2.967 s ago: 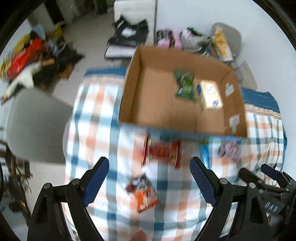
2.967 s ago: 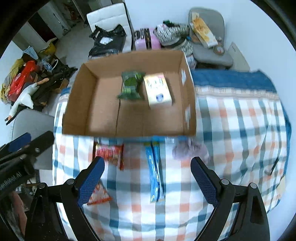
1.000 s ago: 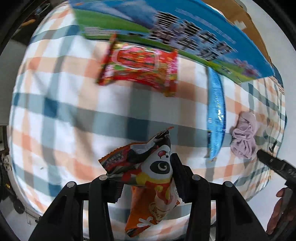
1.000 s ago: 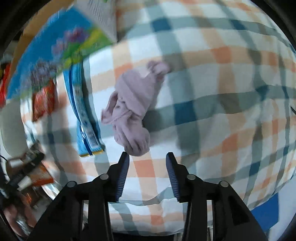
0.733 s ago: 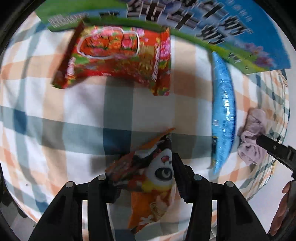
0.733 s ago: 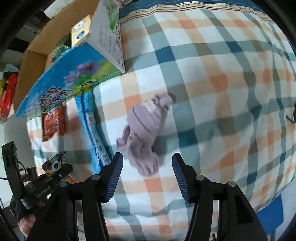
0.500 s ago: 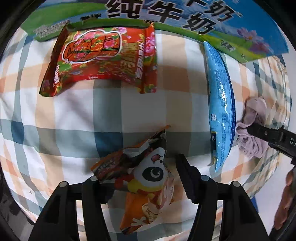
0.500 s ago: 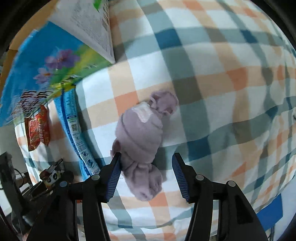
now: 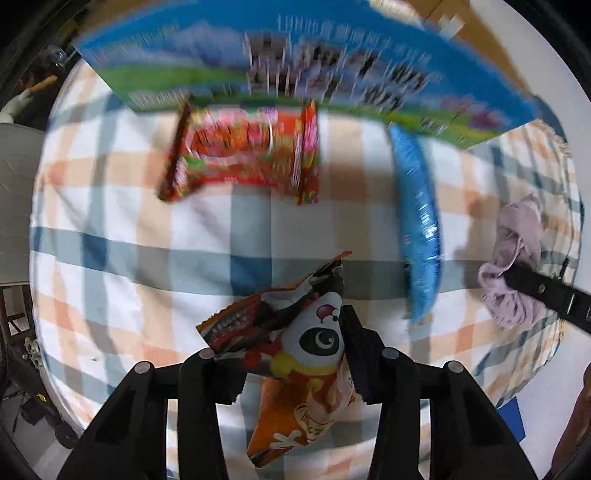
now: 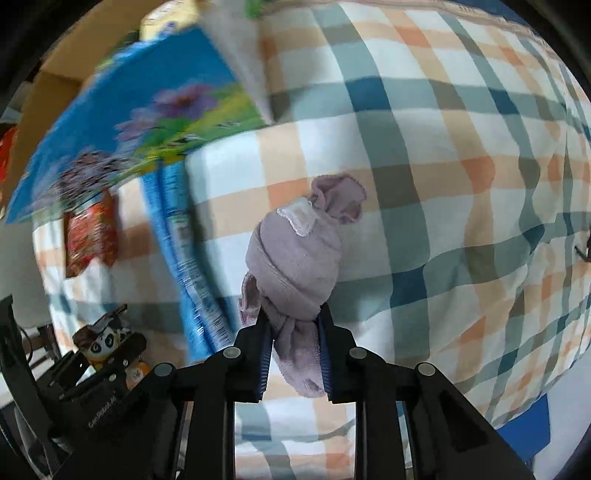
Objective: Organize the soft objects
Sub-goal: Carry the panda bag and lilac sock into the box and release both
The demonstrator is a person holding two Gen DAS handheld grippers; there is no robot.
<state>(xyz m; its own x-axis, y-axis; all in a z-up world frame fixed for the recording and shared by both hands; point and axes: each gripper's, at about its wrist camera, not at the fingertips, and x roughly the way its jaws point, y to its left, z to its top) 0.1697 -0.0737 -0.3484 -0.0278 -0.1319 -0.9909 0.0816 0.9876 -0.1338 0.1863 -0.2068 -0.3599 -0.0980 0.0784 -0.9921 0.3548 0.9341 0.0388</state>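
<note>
My left gripper (image 9: 291, 350) is shut on an orange panda snack packet (image 9: 295, 350) just above the checked cloth. My right gripper (image 10: 293, 328) is shut on the lower end of a rolled mauve sock bundle (image 10: 295, 258), which also shows in the left wrist view (image 9: 513, 258). A red snack packet (image 9: 243, 155) and a long blue packet (image 9: 417, 229) lie on the cloth in front of the cardboard box (image 9: 295, 66). In the right wrist view the panda packet (image 10: 105, 339) sits in the left gripper at lower left.
The box's blue and green printed front wall (image 10: 129, 118) stands close ahead, with a yellow carton (image 10: 173, 14) inside. The checked cloth (image 10: 443, 184) stretches to the right. A grey chair (image 9: 14, 206) stands at the left.
Both grippers have closed: the left on the panda packet, the right on the sock bundle. Both views are blurred, and the box and packets have shifted in frame.
</note>
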